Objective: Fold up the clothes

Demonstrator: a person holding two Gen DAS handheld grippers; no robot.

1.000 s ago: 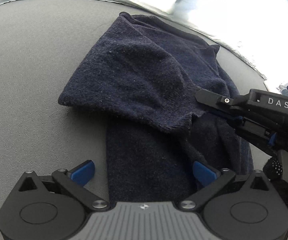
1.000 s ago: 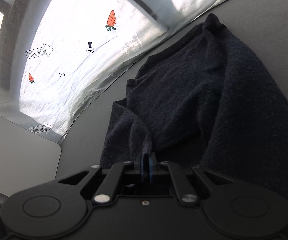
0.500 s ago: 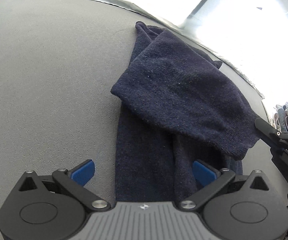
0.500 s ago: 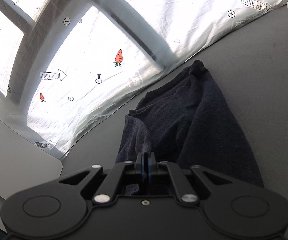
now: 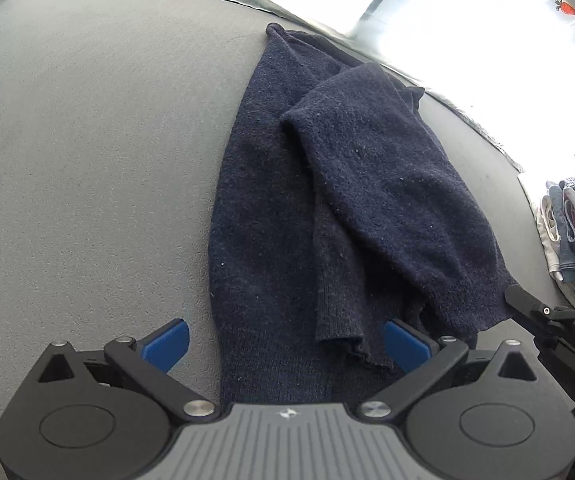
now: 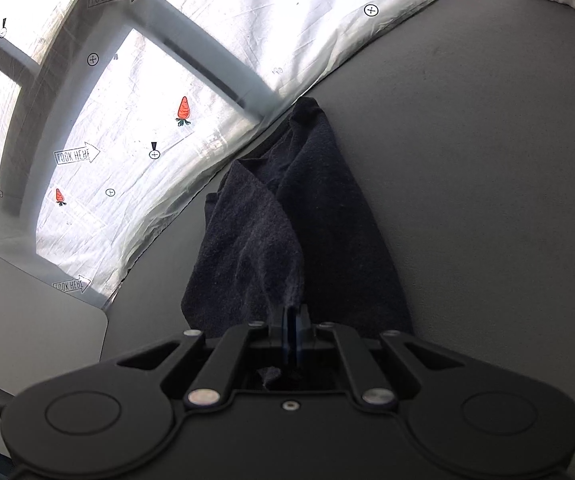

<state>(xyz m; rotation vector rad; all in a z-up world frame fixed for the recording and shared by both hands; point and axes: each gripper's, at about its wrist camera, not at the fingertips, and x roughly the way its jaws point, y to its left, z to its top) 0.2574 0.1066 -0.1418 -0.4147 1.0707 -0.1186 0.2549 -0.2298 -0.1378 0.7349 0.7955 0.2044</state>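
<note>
Surface: a grey textured table (image 5: 87, 160) fills both views; its far edge meets a white sheet (image 6: 135, 128) printed with carrots, arrows and target marks, lit from behind through a window frame.
Task thing: a dark navy sweater (image 5: 327, 200) lies on the table as a long strip, its far tip at the table's far edge beside the sheet.
Fold: one flap of the sweater is drawn over the strip toward the person's right side, its lower corner lifted.
Open room: bare table spreads wide on the left of the sweater in the left wrist view; a narrower bare band lies on its other side.
Edges: beside the sweater, near the table edge, a pale flat board (image 6: 27, 320) with a rounded corner sits in the right wrist view.
Pile: folded clothes (image 5: 571, 232) are stacked well apart from the sweater, past the table's right edge; no container shows.
Left gripper (image 5: 283, 344): jaws released and spread wide, straddling the sweater's near end, blue pads clear of the cloth.
Right gripper (image 6: 293, 320): jaws clenched on the flap's corner, cloth bunched between the pads.
</note>
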